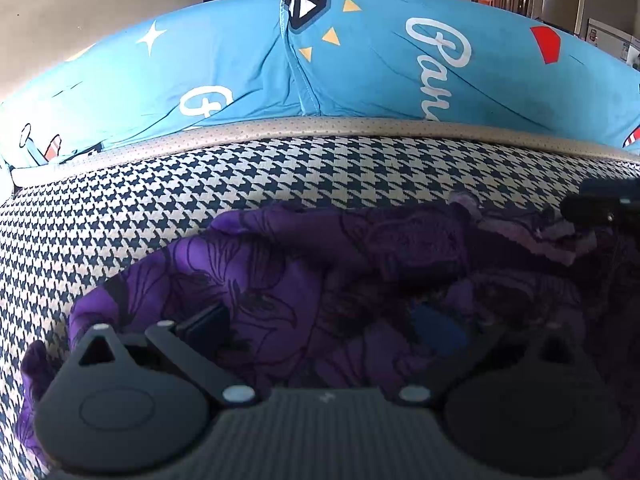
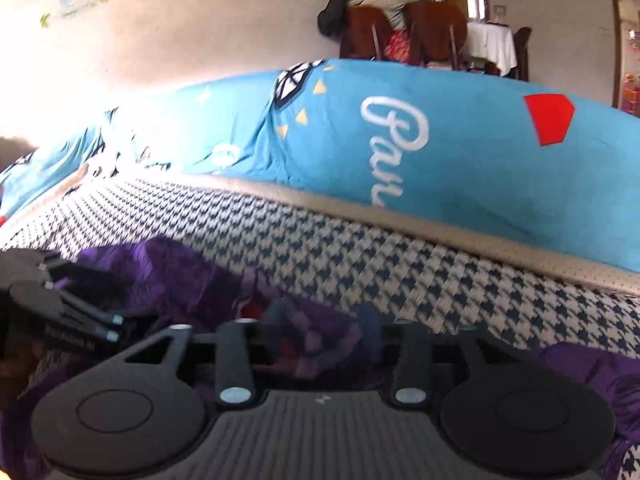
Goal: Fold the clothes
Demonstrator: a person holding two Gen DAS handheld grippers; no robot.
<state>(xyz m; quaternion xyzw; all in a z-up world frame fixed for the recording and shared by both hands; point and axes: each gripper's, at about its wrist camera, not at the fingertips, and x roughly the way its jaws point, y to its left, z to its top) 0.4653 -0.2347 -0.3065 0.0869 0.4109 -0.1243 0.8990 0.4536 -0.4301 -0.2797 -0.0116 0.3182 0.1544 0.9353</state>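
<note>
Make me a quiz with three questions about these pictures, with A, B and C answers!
1. Where does the purple cloth lie?
A. on the checked cover
B. in a basket
C. on a hanger

2. What colour is the writing on the blue cushion?
A. black
B. white
C. green

3. How does the purple cloth look?
A. folded into a neat square
B. rolled into a tube
C. crumpled

Answers:
1 A: the checks show all round its edge.
2 B: the curly letters are white on blue.
3 C: it is full of bumps and creases.

Stained pale wall (image 2: 192, 40), wooden chairs (image 2: 436, 24) behind.
</note>
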